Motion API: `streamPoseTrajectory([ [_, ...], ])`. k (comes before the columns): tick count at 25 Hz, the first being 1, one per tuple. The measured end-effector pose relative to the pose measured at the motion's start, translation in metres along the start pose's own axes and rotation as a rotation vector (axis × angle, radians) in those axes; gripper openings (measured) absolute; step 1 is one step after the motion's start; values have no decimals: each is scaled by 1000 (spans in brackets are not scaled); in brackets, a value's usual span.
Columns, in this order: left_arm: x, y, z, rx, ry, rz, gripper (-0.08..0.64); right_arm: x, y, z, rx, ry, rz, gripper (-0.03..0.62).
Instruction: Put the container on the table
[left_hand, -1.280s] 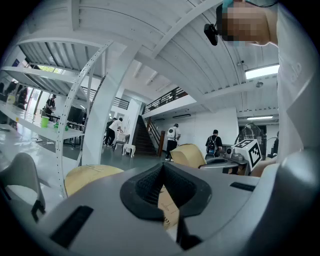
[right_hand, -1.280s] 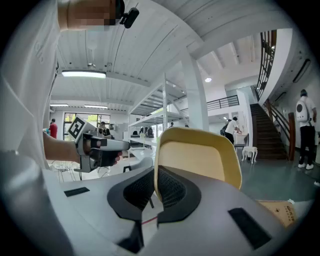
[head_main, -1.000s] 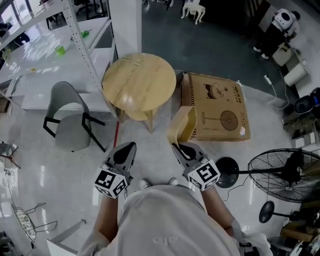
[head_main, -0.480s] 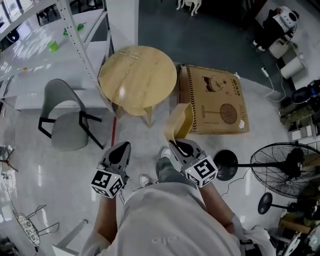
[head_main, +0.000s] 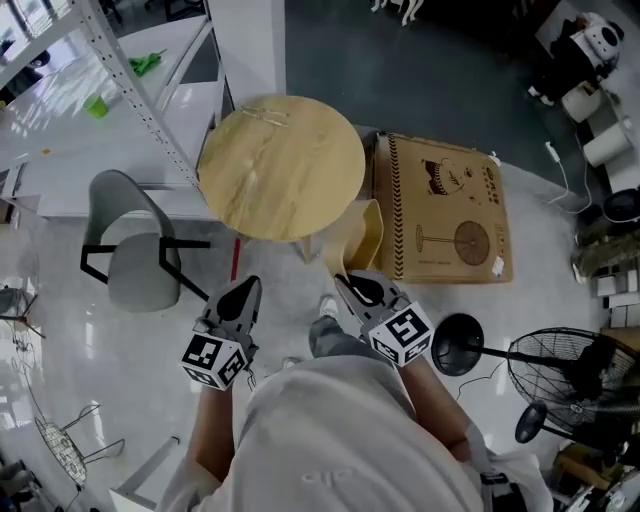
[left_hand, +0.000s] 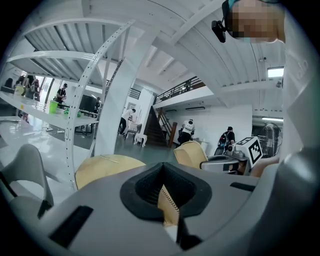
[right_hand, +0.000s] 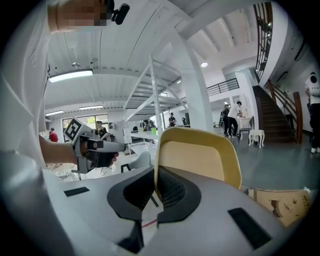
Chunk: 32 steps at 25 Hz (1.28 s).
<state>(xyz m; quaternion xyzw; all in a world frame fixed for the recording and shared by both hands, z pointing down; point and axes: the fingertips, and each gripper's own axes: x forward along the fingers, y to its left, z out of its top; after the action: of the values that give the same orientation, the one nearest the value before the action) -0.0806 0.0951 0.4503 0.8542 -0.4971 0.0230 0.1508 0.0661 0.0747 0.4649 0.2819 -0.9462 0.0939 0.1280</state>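
A tan, shallow container (head_main: 362, 232) stands on edge above the floor, its lower rim clamped in my right gripper (head_main: 352, 287), which is shut on it. Its top reaches the near right edge of the round wooden table (head_main: 280, 165). In the right gripper view the container (right_hand: 197, 160) rises from between the dark pads (right_hand: 172, 192). My left gripper (head_main: 245, 293) hangs to the left, shut and empty, pointing at the table. The left gripper view shows the table (left_hand: 102, 167) ahead and the container (left_hand: 190, 154) at right.
A flat printed cardboard box (head_main: 445, 210) lies on the floor right of the table. A grey chair (head_main: 135, 260) stands at left, beside a white shelving rack (head_main: 120, 70) and a pillar (head_main: 245, 40). A floor fan (head_main: 575, 365) and its round base (head_main: 455, 343) are at right.
The person has stepped toward the table, so both grippers and the container are closer to its near edge. The right gripper's hold is unchanged.
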Motion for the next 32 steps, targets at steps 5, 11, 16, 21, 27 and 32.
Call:
streamPoseTrajectory([
  [5, 60, 10, 20, 7, 17, 25, 14, 18, -62, 9, 61, 2, 56, 34],
  [11, 112, 21, 26, 10, 59, 88, 14, 44, -117, 2, 100, 36, 126, 34],
  [16, 130, 35, 25, 1, 82, 130, 14, 68, -142, -14, 113, 105, 154, 34],
  [21, 134, 50, 26, -26, 73, 128, 14, 96, -151, -28, 137, 157, 151, 34],
  [27, 132, 87, 27, -37, 83, 111, 14, 136, -148, -45, 153, 228, 124, 34],
  [32, 130, 129, 32, -70, 96, 96, 14, 172, -143, -58, 179, 276, 84, 34],
])
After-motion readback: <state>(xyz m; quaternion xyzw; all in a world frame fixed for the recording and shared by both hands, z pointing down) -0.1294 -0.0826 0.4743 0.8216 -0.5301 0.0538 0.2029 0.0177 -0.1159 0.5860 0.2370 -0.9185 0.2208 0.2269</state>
